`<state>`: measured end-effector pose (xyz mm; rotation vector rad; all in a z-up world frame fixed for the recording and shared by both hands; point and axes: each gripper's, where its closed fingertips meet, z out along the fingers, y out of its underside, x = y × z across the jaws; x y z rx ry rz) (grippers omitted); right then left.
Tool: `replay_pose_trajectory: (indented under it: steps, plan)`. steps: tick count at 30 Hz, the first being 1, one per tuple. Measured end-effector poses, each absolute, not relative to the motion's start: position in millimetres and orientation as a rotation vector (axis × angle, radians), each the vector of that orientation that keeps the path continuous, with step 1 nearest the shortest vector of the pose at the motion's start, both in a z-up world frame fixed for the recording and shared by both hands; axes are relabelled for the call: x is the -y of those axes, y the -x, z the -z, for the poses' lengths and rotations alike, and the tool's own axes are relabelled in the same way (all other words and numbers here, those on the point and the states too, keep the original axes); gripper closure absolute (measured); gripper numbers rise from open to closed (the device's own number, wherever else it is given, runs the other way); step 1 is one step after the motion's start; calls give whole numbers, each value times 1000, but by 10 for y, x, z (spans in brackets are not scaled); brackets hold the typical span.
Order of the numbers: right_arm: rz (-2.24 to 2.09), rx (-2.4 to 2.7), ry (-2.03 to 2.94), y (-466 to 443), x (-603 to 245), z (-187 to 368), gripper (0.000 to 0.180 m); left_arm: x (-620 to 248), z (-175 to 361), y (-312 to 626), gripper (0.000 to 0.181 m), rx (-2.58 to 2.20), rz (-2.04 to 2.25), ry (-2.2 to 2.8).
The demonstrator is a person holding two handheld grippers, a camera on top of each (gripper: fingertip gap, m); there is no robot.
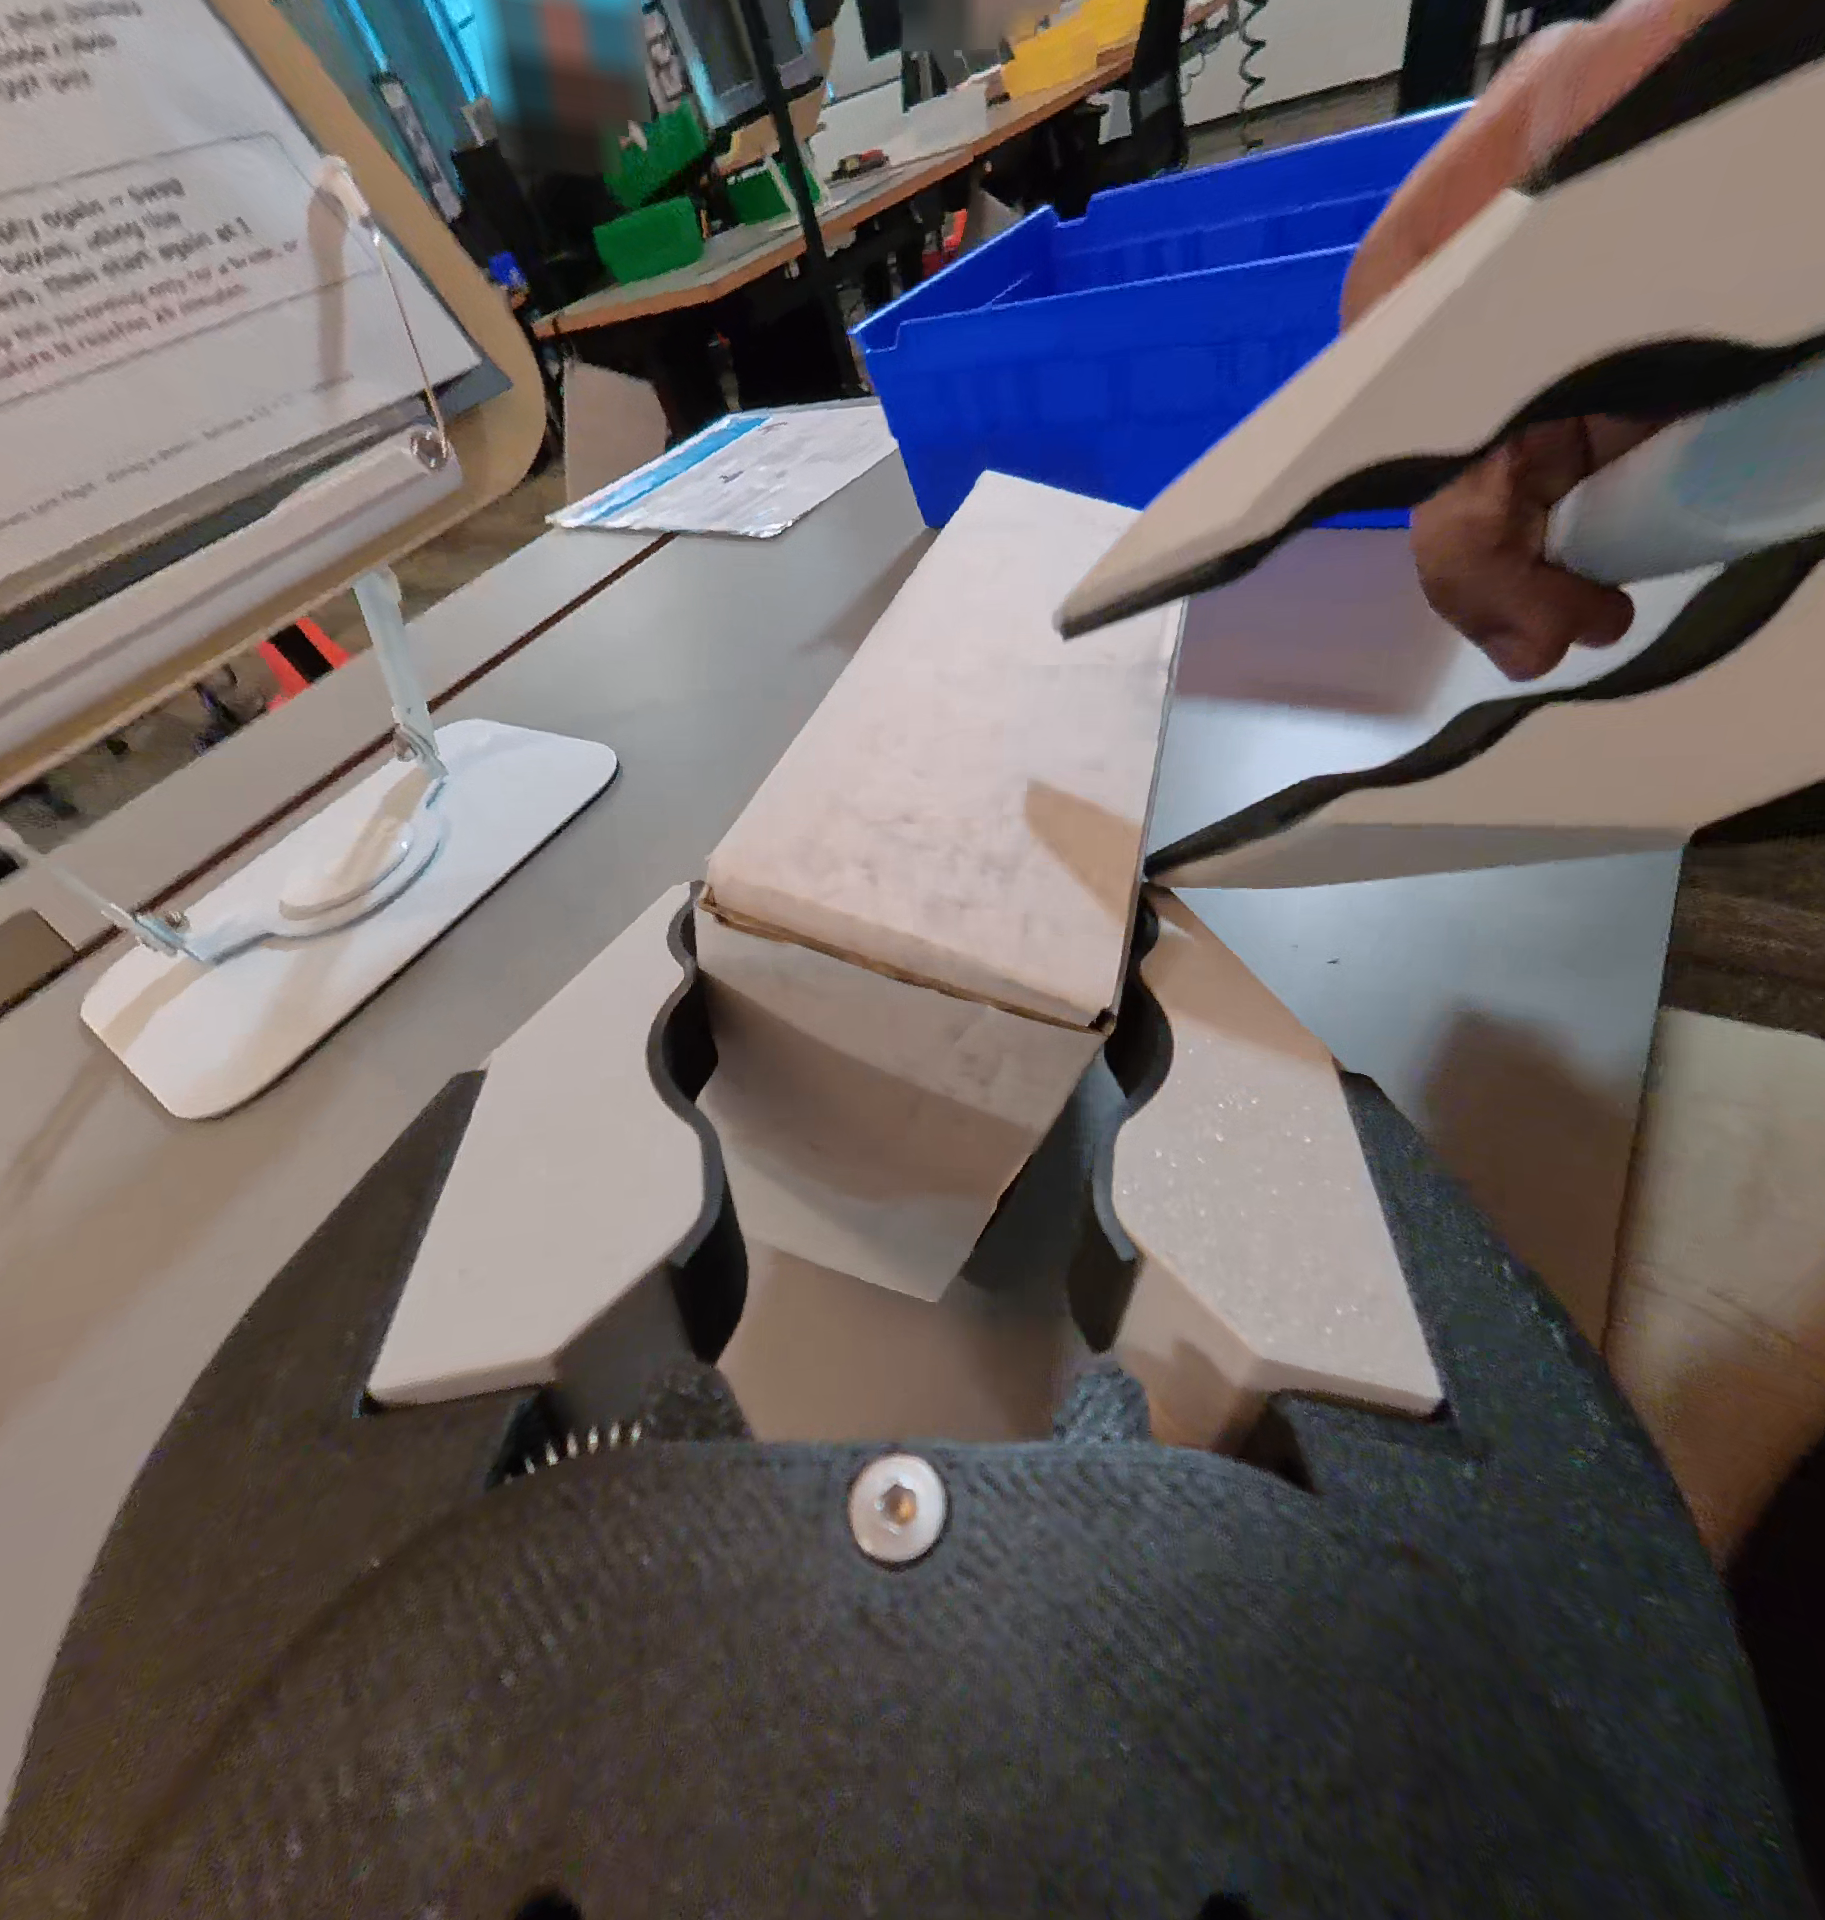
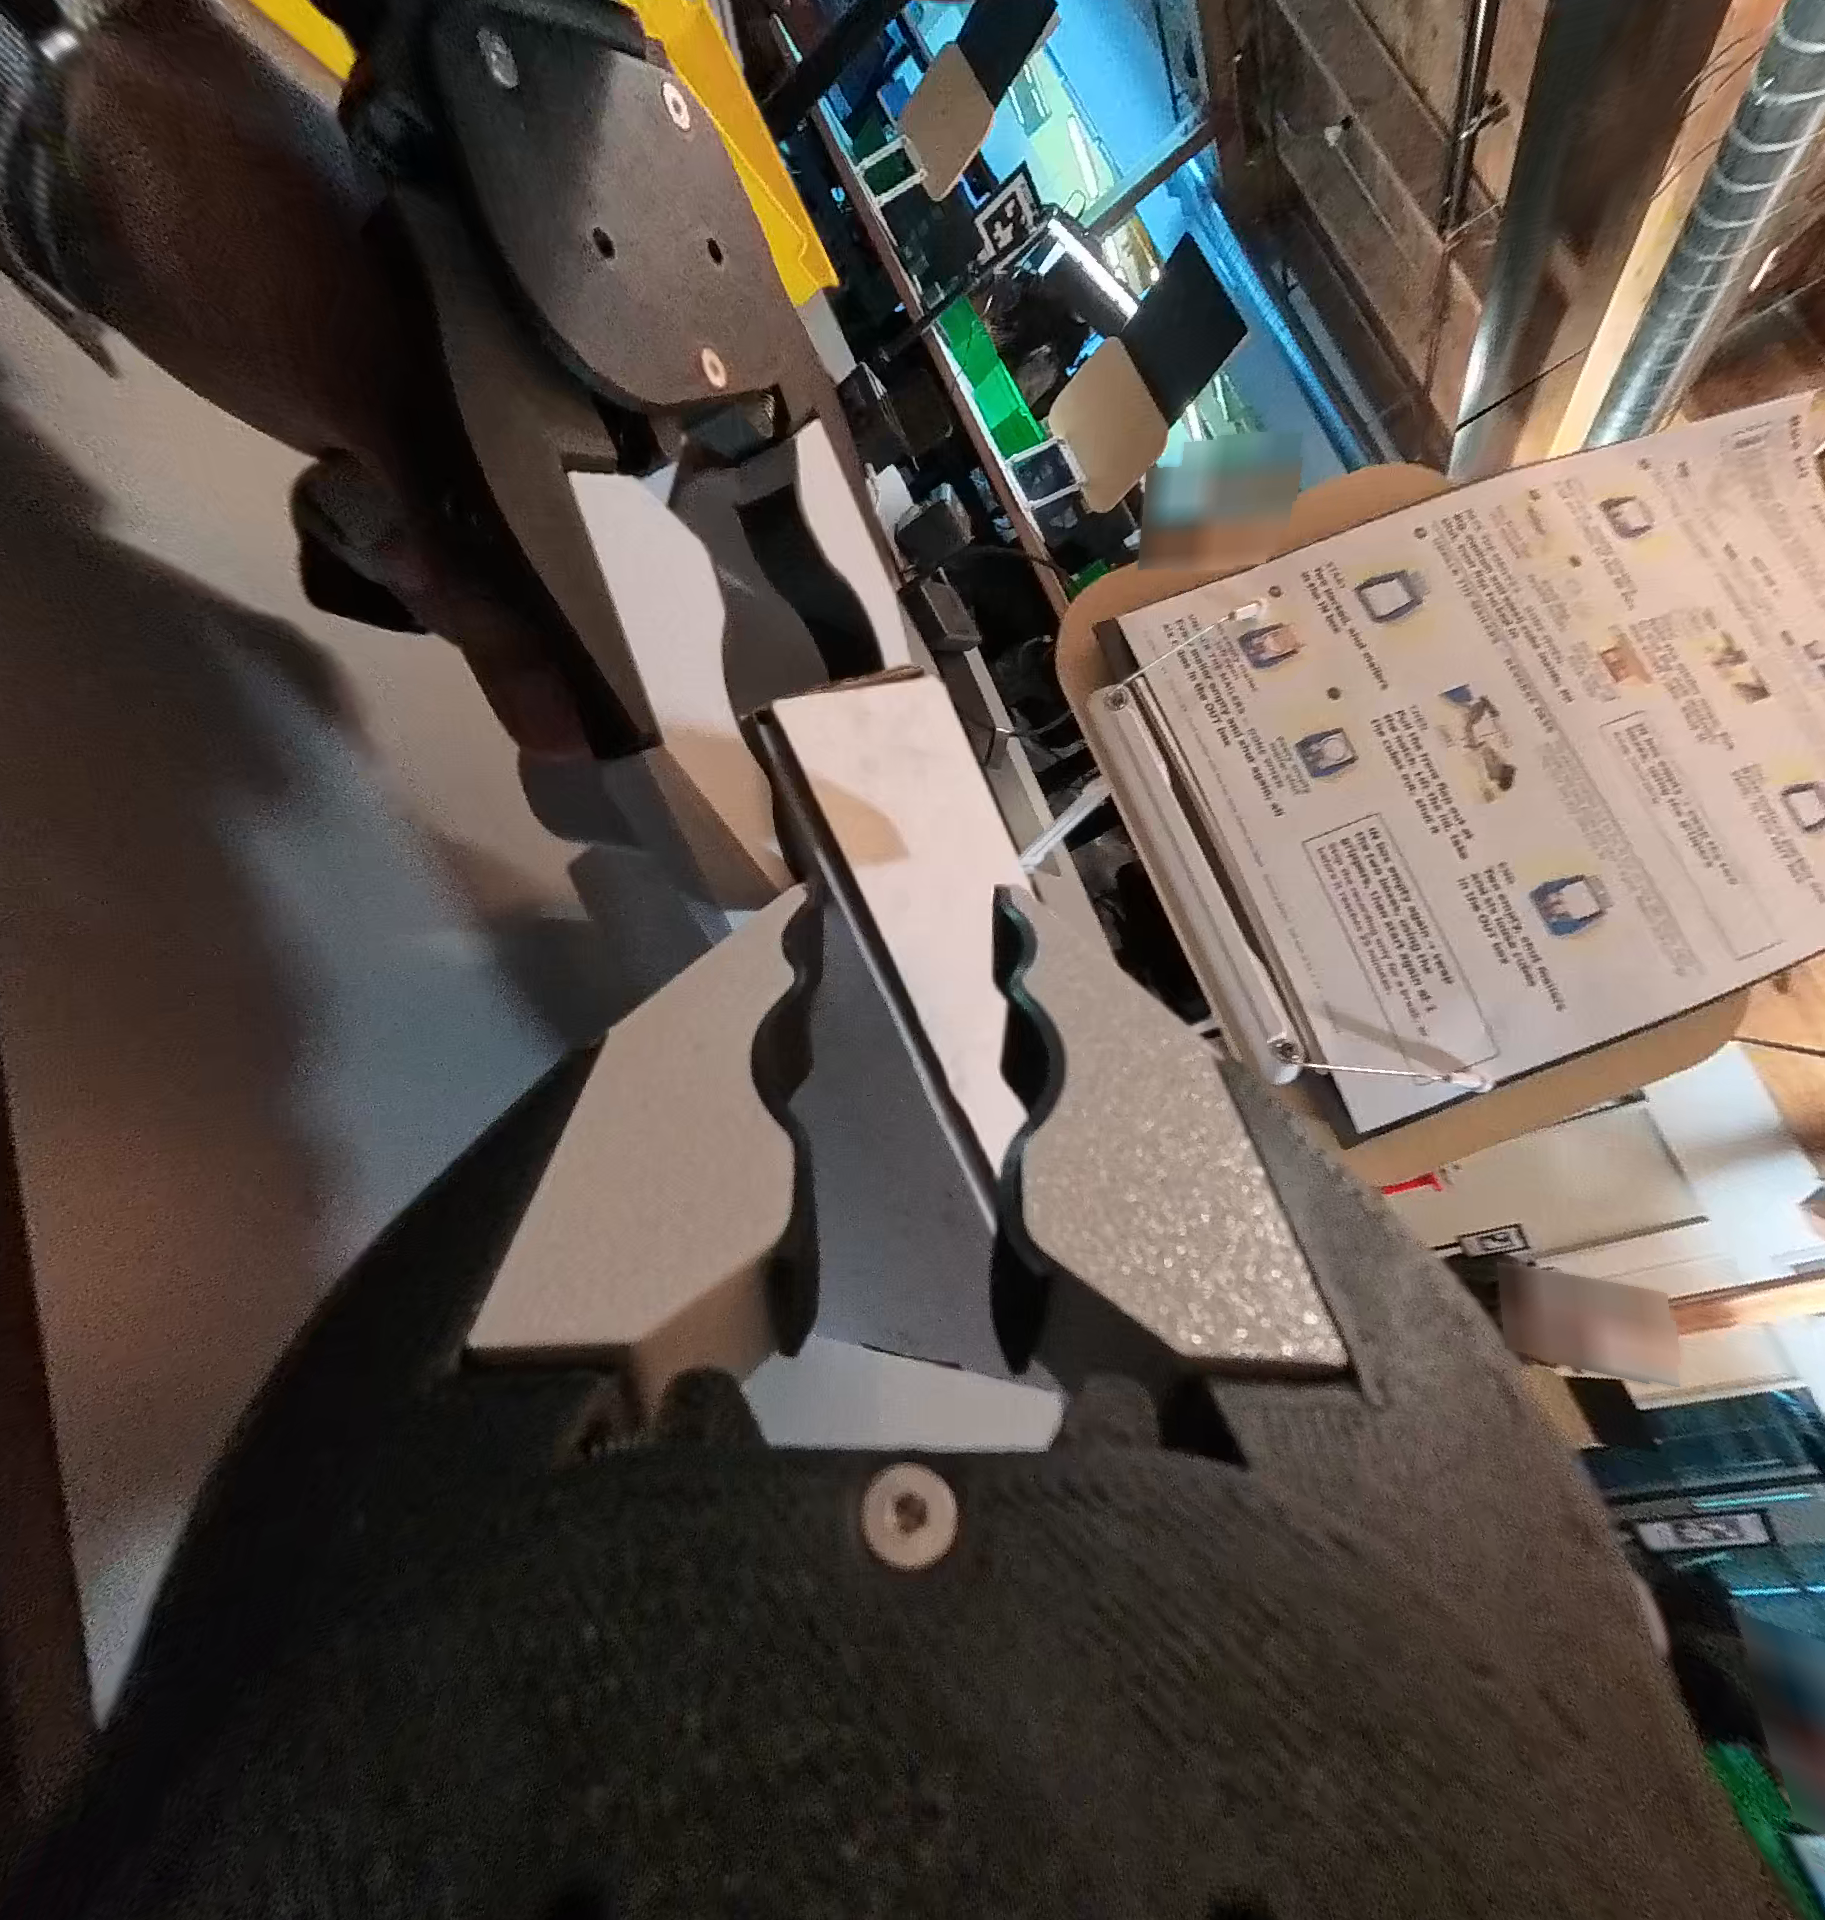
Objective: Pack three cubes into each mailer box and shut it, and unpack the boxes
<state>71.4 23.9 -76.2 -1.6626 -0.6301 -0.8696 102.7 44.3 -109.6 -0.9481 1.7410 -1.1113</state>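
Observation:
A shut white mailer box (image 1: 939, 748) lies lengthwise ahead of me above the grey table (image 1: 212, 1195). My left gripper (image 1: 918, 914) is shut on its near end, one finger on each long side. My right gripper (image 1: 1107, 743) comes in from the right with its fingers apart, one over the box top and one beside the right edge. In the right wrist view the box (image 2: 887, 790) runs slantwise between the right gripper's (image 2: 903, 904) parted fingers, and the left gripper (image 2: 773, 686) holds its far end. No cubes show.
A document stand with a printed sheet (image 1: 160, 312) and a white base (image 1: 368, 883) stands at the left. A blue bin (image 1: 1116, 343) sits behind the box, with a laminated sheet (image 1: 731, 468) beside it. A person's hand (image 1: 1510, 582) holds the right gripper.

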Motion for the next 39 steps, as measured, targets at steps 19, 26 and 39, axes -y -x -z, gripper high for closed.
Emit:
replay_pose_trajectory:
  steps: [19, 26, 39]
  plan:
    - [-29, -136, 1863, -695, -41, 1067, 143, -664, 1021, -917, 107, -1581, 1133, 1170]
    - [-1206, -559, 1744, -568, 3, 1206, 145, -999, 1036, -900, 107, -1531, 1135, 1186]
    - [-515, -143, 1855, -947, 76, 667, 134, -833, 1148, -910, 106, -1643, 1126, 1081]
